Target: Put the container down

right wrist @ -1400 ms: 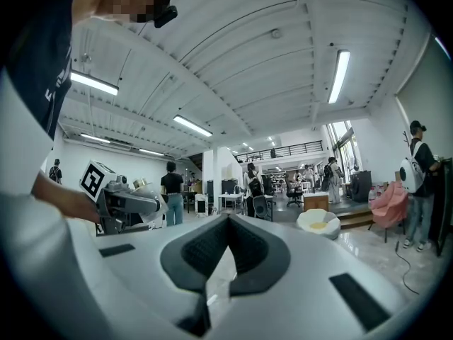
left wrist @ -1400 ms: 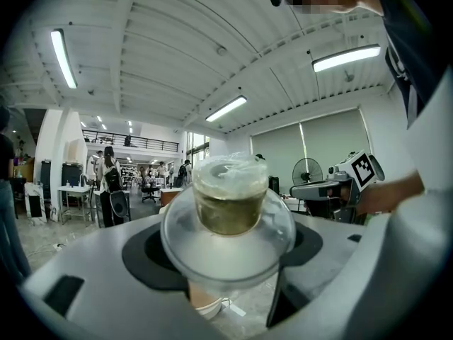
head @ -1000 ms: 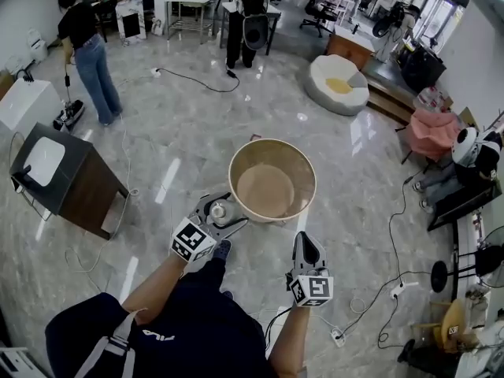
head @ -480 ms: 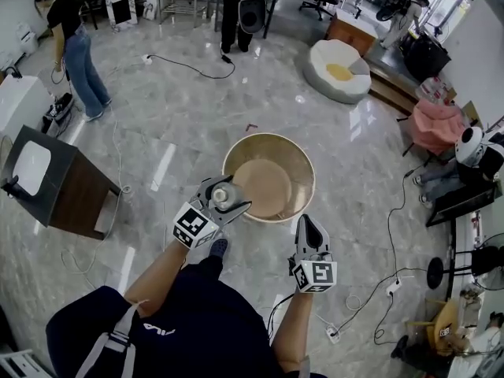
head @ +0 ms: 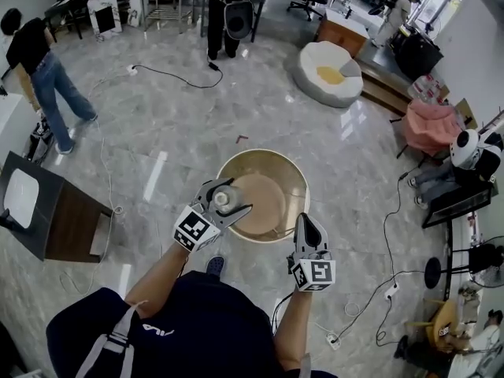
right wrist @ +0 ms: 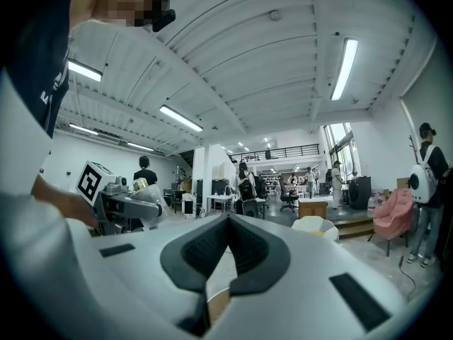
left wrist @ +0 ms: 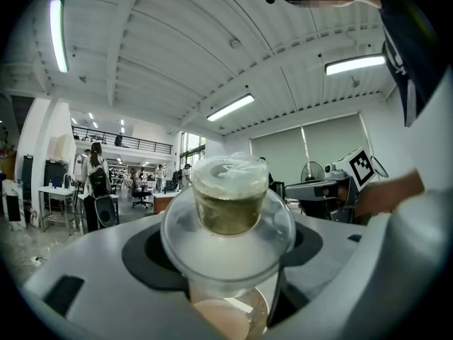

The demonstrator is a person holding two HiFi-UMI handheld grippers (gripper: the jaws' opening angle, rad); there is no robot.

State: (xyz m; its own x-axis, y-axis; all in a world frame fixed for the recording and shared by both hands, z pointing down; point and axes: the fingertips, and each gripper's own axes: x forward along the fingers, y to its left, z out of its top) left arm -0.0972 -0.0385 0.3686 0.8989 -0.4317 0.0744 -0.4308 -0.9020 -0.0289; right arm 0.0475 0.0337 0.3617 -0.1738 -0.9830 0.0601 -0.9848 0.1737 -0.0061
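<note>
**Clerk:** Head view, item one?
**Checker:** Left gripper (head: pixel 225 208), clamped on a small clear plastic lidded container with olive-green contents (head: pixel 222 198). It is held in the air over the left edge of a large round tan basin (head: pixel 264 153).
**Clerk:** Item two?
**Checker:** Right gripper (head: pixel 306 224), near the basin's lower right rim, carrying nothing.
**Clerk:** Left gripper view?
**Checker:** The container (left wrist: pixel 228 204) is wedged between the jaws of the left gripper (left wrist: pixel 226 289), with tan basin surface showing beneath.
**Clerk:** Right gripper view?
**Checker:** The right gripper (right wrist: pixel 228 222) has its jaws pressed together and is empty. The left gripper and its load show at left.
**Clerk:** Hazards?
**Checker:** In my judgement, lowering onto the rim instead of a flat surface could tip the container. Letting go too high could topple it or burst the lid, and the smooth wall could slip.
</note>
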